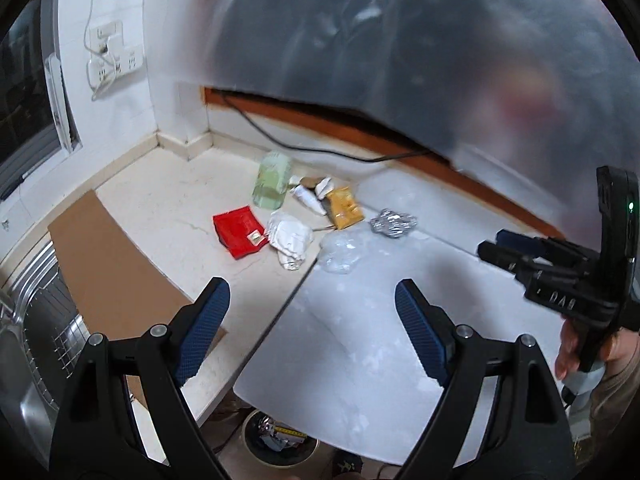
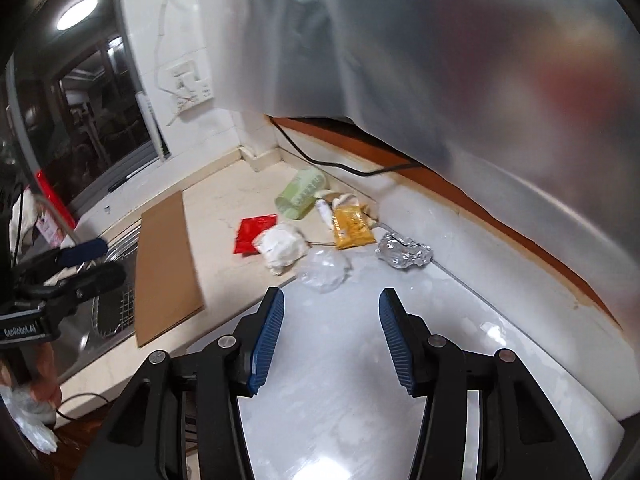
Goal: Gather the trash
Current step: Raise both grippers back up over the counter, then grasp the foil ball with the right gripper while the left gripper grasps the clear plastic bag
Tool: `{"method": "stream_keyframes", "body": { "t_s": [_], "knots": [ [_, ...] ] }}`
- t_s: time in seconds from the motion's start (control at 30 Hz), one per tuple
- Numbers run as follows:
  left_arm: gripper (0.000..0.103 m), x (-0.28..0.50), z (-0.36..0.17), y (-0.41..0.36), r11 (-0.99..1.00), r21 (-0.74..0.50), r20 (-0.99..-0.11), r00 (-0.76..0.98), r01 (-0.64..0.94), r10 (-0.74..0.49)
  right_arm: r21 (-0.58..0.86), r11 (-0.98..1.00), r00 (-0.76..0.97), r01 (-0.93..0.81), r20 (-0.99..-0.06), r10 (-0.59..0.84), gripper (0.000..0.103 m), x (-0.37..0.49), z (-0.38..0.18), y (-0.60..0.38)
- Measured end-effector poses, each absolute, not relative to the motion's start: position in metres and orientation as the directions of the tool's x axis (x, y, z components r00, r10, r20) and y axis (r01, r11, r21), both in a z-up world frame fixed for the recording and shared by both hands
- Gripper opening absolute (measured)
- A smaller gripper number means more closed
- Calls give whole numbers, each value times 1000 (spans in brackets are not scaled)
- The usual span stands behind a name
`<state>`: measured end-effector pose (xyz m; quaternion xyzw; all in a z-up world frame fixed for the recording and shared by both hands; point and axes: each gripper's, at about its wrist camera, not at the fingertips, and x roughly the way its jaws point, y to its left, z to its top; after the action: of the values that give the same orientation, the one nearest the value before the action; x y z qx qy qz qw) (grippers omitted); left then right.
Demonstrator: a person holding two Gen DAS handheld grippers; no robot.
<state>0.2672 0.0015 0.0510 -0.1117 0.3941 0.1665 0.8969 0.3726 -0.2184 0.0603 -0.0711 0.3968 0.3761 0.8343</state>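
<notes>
**Several scraps of trash wait in the counter corner, both grippers held back**

Several pieces of trash lie clustered near the back corner of the counter [image 1: 168,200], well apart from both grippers. A pale green plastic jar [image 1: 273,180] stands farthest back. Just in front of it lies a red packet [image 1: 239,230], with a crumpled white wrapper [image 1: 290,240] touching its right edge. Behind the wrapper rest a small white tube [image 1: 308,199] and a yellow pouch [image 1: 345,207]. A clear crumpled plastic bag [image 1: 340,250] lies where the cream counter meets a white board [image 1: 360,340], and a ball of silver foil [image 1: 394,222] lies to the right of it, on the board.

The left gripper [image 1: 312,316] hovers above the board's near edge, its blue-padded jaws wide apart with nothing between them. The right gripper [image 2: 332,332] also hangs over the board with its jaws apart and empty; in the left wrist view it shows at the right edge, gripped by a hand [image 1: 576,350].

A brown cardboard sheet [image 1: 108,264] lies on the counter to the left, partly over a steel sink [image 1: 36,320]. A blurred translucent sheet [image 1: 440,60] fills the upper right of both views. A black cable [image 1: 280,140] runs along the back wall.
</notes>
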Motion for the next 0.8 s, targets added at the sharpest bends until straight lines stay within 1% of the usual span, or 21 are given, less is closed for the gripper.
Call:
{"method": "stream_keyframes", "body": {
  "t_s": [0.1, 0.23, 0.3, 0.53, 0.67, 0.8],
  "knots": [
    [83, 291, 25, 17, 904, -77, -778, 592, -420, 209, 189, 712, 385, -676, -733, 560, 50, 405, 38, -211],
    [83, 315, -9, 37, 883, -116, -812, 556, -456, 180, 181, 719, 381, -672, -748, 544, 50, 448, 4, -195],
    [82, 326, -24, 46, 870, -135, -819, 547, -475, 171, 165, 721, 390, -673, -749, 536, 50, 454, -11, -185],
    [81, 363, -64, 70, 833, -178, -839, 523, -523, 150, 43, 687, 437, -725, -742, 508, 50, 489, -60, -136],
    [81, 377, -76, 66, 834, -219, -841, 531, -507, 102, -32, 680, 455, -733, -766, 454, 50, 507, -84, -111],
    [81, 392, -85, 52, 852, -209, -844, 529, -479, 91, -79, 663, 448, -745, -794, 410, 50, 521, -110, -102]
  ]
}}
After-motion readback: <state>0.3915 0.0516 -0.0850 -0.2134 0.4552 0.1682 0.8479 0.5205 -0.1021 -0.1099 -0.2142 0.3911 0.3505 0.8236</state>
